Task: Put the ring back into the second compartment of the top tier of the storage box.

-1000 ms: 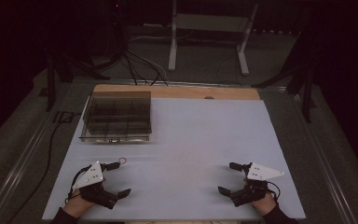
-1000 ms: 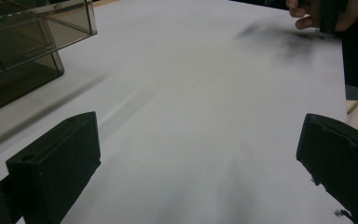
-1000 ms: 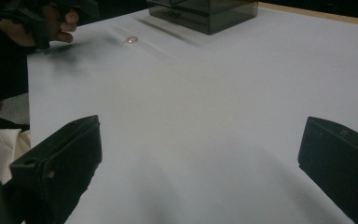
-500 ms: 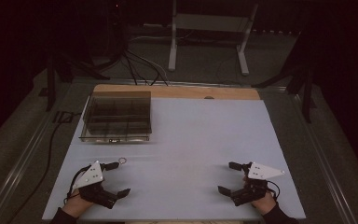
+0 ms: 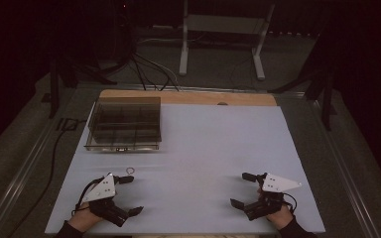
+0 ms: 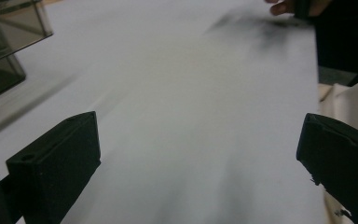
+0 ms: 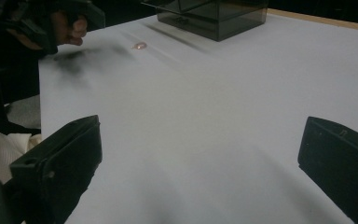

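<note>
Resting low at near edge of bench (image 5: 203, 148): both tongs, each held in a hand. Left tongs (image 5: 129, 195) spread wide, nothing between jaws. Right tongs (image 5: 243, 189) likewise spread wide, empty, well apart from left pair. Small ring (image 5: 129, 170) lying flat on white surface, just beyond left tongs' upper jaw, not touched. Smoky clear box (image 5: 124, 125) with compartments sitting farther back on left, ring between it and left tongs. Ring looks pinkish in right gripper view (image 7: 140, 45).
</note>
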Available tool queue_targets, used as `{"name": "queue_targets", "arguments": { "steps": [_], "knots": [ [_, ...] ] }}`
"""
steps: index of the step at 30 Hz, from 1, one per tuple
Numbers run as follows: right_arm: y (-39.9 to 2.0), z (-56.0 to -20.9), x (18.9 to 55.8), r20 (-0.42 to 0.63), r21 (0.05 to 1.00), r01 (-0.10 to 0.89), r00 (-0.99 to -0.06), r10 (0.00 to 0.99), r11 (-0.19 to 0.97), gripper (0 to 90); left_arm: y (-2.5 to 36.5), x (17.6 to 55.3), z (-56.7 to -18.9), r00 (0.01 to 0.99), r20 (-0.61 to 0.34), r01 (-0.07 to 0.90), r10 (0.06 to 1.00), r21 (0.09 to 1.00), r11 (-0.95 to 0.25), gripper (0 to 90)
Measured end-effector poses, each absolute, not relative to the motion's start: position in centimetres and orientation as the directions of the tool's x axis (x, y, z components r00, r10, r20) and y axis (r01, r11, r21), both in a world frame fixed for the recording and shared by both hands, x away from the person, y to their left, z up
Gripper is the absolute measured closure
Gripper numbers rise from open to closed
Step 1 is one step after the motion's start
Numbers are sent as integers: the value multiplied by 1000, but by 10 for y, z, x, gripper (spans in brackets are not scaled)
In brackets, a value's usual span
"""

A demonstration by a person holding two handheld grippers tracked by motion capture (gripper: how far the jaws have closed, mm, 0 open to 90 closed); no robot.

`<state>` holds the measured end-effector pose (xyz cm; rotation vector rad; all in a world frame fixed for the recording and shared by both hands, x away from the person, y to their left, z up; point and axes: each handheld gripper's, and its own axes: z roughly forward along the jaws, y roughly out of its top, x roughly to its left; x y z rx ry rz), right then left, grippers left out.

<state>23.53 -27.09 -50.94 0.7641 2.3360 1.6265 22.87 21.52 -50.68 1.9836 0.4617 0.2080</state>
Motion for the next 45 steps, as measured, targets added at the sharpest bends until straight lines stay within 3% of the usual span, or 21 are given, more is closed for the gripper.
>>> {"name": "queue_targets", "arguments": {
  "steps": [14,45],
  "knots": [
    [-271,-509,235,142,920,304,-847,512,248,0,207,231,-489,918,-39,192,394,915,-355,7],
    [-270,-510,236,150,919,311,-845,514,243,0,215,257,-479,868,-20,207,496,922,-326,8]
  ]
}}
